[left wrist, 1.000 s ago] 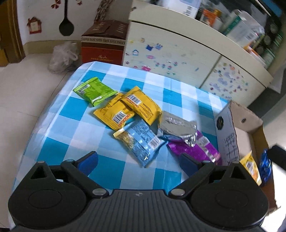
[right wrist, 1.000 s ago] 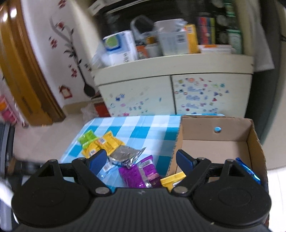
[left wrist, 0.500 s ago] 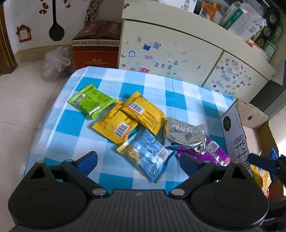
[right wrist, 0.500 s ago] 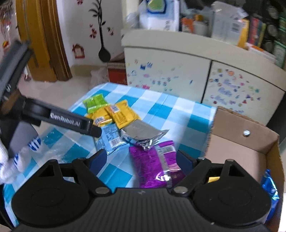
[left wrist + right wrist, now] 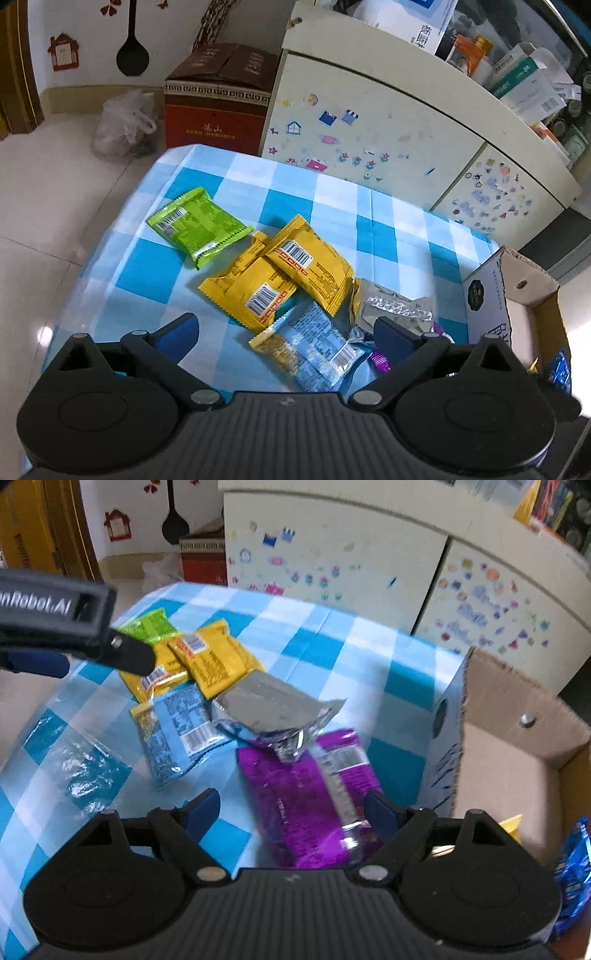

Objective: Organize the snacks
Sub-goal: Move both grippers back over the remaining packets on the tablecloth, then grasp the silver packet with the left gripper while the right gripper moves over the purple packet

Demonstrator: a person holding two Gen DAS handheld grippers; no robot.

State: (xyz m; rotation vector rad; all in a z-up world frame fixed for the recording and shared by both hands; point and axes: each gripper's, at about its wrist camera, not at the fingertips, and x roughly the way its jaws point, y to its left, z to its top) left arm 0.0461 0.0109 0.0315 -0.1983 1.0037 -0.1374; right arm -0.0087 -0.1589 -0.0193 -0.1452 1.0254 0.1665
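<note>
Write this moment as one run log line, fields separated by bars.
left gripper: open over light blue packet | right gripper: open over purple packet | cardboard box: partly filled

Left gripper (image 5: pixel 284 332): black ribbed body, two round black housings, silver pivot screws, blue fingers (image 5: pixel 177 334).
Right gripper (image 5: pixel 291 812): same black build and blue fingers (image 5: pixel 201 808).
White "nRobot.AI" lettering seen upper left of right view.

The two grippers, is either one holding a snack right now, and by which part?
Nothing is held. The left gripper and the right gripper are both open, with the blue packet and the purple packet lying loose on the tablecloth beneath them.
</note>
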